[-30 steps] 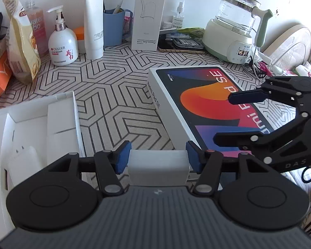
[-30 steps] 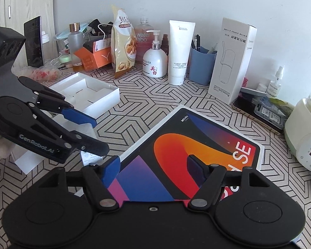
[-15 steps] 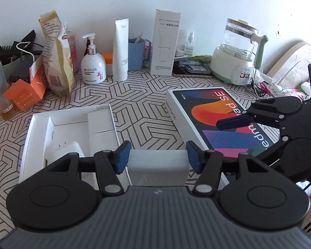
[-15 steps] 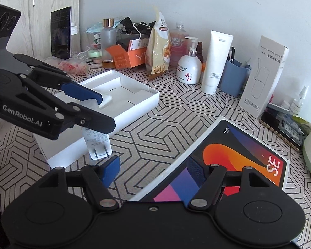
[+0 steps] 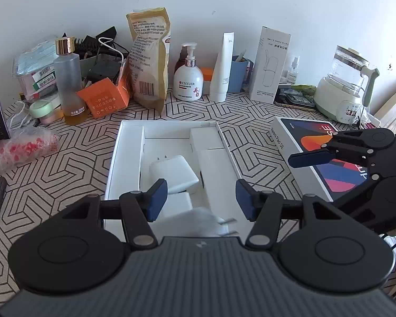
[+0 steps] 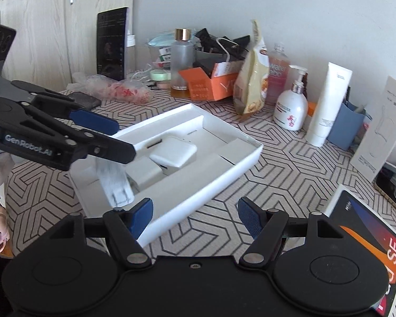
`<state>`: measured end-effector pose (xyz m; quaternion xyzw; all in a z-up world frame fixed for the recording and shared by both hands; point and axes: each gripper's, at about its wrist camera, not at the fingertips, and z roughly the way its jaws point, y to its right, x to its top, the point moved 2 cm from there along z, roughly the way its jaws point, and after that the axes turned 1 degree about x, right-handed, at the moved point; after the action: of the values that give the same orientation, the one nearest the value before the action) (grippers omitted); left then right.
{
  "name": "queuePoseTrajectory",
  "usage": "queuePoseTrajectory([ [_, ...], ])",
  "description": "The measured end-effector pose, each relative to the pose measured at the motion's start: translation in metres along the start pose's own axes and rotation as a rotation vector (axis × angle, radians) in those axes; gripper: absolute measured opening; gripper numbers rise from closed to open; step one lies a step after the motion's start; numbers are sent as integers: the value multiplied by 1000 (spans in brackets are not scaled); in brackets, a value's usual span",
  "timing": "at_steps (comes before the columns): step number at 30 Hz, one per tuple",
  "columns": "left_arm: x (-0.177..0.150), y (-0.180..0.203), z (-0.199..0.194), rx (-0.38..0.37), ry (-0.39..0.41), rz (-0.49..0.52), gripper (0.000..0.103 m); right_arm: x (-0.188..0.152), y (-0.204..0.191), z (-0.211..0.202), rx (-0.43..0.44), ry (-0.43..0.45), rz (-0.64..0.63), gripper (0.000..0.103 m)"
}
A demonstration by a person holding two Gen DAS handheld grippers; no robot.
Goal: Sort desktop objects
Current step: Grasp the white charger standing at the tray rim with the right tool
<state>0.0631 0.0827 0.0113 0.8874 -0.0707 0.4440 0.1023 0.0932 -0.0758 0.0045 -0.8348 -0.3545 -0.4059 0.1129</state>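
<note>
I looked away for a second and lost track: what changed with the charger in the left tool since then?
The left tool opened and let go of the white charger, now blurred, dropping over the white box tray. The right tool stays open and empty; the tablet box has not moved.

A white pump bottle (image 5: 188,83) stands by the wall; left of it a tan snack bag (image 5: 149,58), right a white tube (image 5: 222,79), farther right a glass kettle (image 5: 343,82).
</note>
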Motion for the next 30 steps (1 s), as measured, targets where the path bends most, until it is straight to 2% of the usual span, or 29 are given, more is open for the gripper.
queuePoseTrajectory([
  [3, -2, -5, 0, 0, -4, -5, 56, 3, -15, 1, 36, -3, -32, 76],
  [10, -12, -7, 2, -19, -10, -13, 58, 5, -23, 6, 33, -33, -35, 76],
  [13, -18, -19, -2, 30, -4, -37, 65, 7, -21, 9, 26, -39, -16, 76],
  [15, -22, -27, -6, 63, 0, -54, 77, 9, -20, 11, 31, -41, -7, 76],
  [17, -27, -35, -9, 97, 4, -71, 82, 12, -21, 13, 43, -43, -6, 76],
  [22, -36, -50, -9, 154, -5, -88, 82, 20, -30, 29, 82, -60, -17, 76],
  [30, -41, -64, -12, 133, 3, -113, 85, 28, -59, 50, 142, -101, -65, 76],
])
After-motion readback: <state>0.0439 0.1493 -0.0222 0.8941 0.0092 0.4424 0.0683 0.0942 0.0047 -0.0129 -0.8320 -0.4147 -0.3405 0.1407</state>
